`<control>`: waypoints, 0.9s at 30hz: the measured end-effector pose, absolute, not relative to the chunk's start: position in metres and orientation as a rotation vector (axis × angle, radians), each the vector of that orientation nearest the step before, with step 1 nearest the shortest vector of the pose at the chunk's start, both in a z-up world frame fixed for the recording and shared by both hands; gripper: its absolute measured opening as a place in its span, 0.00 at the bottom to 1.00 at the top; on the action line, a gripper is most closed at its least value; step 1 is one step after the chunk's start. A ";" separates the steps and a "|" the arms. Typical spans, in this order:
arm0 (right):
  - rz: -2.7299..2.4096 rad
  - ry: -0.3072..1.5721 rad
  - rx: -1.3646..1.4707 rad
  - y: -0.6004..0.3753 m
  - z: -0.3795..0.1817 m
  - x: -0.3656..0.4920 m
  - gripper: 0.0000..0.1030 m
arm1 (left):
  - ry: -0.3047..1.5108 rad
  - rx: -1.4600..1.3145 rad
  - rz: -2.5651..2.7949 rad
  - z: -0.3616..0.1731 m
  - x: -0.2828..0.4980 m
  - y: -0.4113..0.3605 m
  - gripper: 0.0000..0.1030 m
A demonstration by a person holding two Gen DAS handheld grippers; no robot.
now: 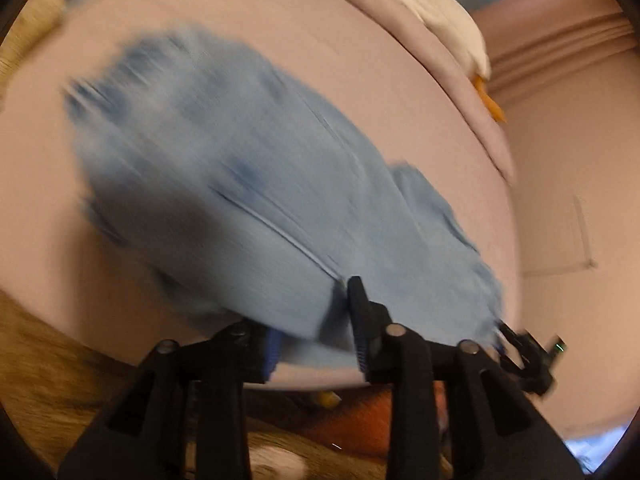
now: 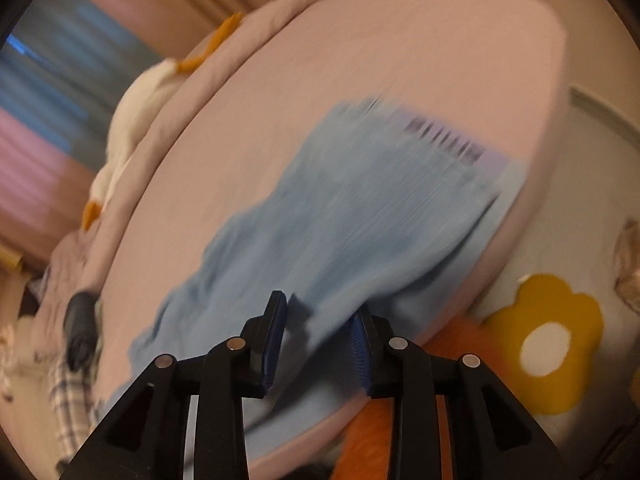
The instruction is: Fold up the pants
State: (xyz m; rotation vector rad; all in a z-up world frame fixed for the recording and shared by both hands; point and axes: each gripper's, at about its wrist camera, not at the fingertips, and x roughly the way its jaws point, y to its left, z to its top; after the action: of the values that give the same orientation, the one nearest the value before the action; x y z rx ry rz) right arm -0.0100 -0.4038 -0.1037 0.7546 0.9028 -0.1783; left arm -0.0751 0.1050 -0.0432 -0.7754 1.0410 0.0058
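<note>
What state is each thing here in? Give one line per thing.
Blue pants: lying spread on the bed, held by neither gripper.
Left gripper: fingers apart, open.
Right gripper: fingers apart, open.
Goose plush: lying along the bed's far edge.

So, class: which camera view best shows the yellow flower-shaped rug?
The right wrist view: the yellow flower-shaped rug lies there nearly whole, white centre showing, beside the pink bed. The left wrist view shows no flower shape at all.

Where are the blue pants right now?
The blue pants lie spread on the pink bed, reaching its near edge just ahead of both tools; in the right wrist view one end drapes over that edge.
</note>
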 end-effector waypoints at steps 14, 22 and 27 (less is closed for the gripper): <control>-0.075 0.752 0.678 -0.418 -0.040 0.056 0.06 | 0.899 -0.757 -0.053 0.001 -0.054 0.136 0.14; -0.147 0.712 0.714 -0.437 -0.033 0.016 0.06 | 1.109 -0.752 -0.049 -0.052 -0.070 0.125 0.15; -0.327 0.951 0.720 -0.443 -0.115 0.003 0.06 | 1.180 -0.815 -0.002 -0.082 -0.076 0.130 0.18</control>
State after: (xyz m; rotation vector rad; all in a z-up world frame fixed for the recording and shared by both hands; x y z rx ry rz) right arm 0.0026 -0.4431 -0.1149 0.7202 0.9512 -0.3271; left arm -0.0757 0.1297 -0.0818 -0.8148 1.1801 -0.0023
